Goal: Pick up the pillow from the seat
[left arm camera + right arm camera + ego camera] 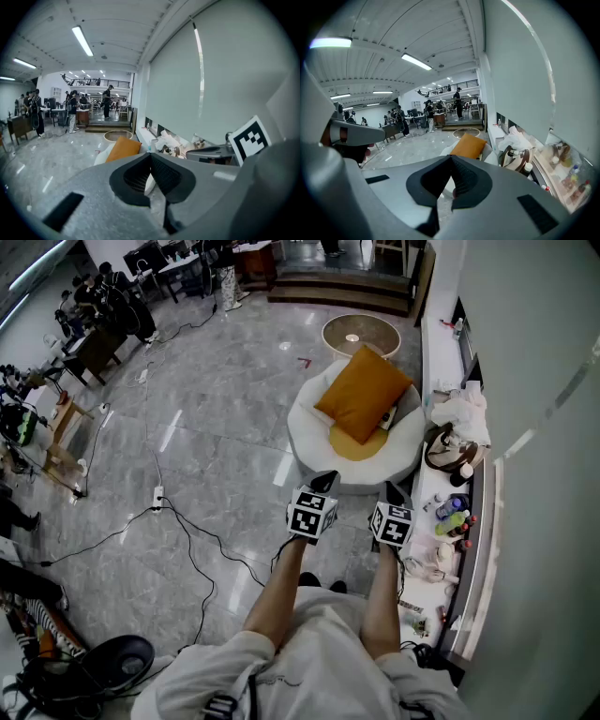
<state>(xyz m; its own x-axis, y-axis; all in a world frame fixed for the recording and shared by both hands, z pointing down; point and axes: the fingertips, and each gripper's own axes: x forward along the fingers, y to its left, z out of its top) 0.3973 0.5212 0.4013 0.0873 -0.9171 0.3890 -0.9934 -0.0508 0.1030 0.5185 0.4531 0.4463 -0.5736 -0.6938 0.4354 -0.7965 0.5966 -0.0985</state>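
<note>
Grey polished floor (216, 427) spreads around a round white seat (309, 442), and the orange pillow (364, 393) leans upright against its back. Both tongs hover at the seat's near edge, short of the pillow and apart from it. The left tongs (323, 482) are closed with nothing between them. The right tongs (392, 491) are likewise closed and empty.
</note>
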